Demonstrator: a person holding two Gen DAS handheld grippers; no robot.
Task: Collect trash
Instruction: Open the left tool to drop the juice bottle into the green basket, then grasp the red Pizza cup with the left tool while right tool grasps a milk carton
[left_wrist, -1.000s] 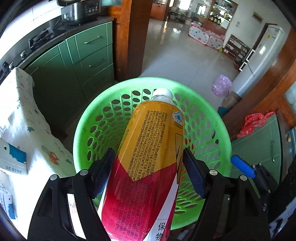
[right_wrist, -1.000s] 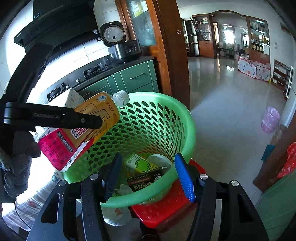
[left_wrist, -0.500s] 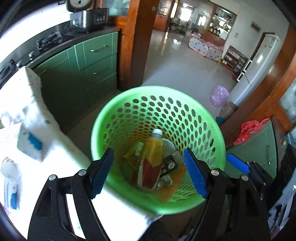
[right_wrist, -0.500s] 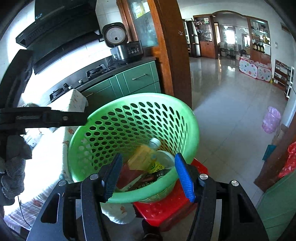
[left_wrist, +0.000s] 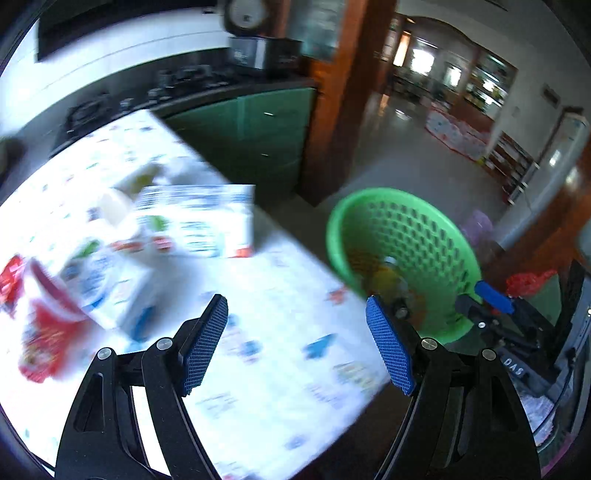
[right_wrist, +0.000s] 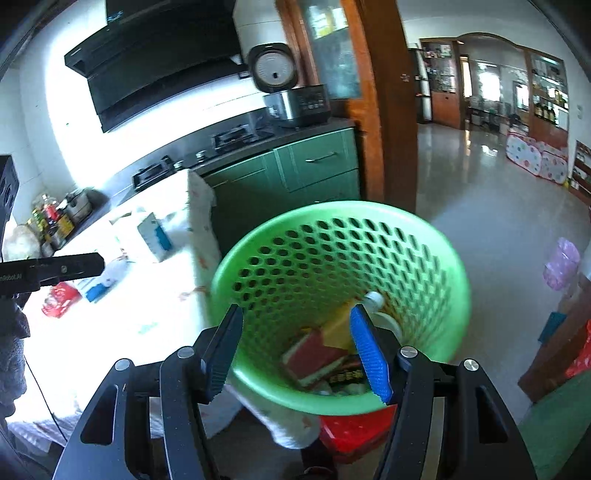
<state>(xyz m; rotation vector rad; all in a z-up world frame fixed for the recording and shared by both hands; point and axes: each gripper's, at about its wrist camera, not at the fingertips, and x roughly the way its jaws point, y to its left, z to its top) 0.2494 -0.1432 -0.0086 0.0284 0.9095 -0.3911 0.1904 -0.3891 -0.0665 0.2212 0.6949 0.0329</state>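
In the basket: the green basket (right_wrist: 332, 236) already holds a yellow-and-red bottle (right_wrist: 332, 339), a dark wrapper (right_wrist: 345, 374) and other scraps too blurred to name.
Basket position: just off the table's corner, on a red stool (right_wrist: 354, 428).
Left on the table: the table (left_wrist: 280, 362) carries a white-and-blue carton (left_wrist: 195, 221), a red packet (left_wrist: 40, 332) and more blurred packaging beside them.
Left tongs (left_wrist: 295, 343): spread wide, holding nothing, over the table and pointing toward the litter.
Right tongs (right_wrist: 295, 354): spread wide, empty, poised over the basket's near rim.
Progress: partly done, by my judgement; several pieces are binned, several remain.
Likely next: the left tongs taking the carton.
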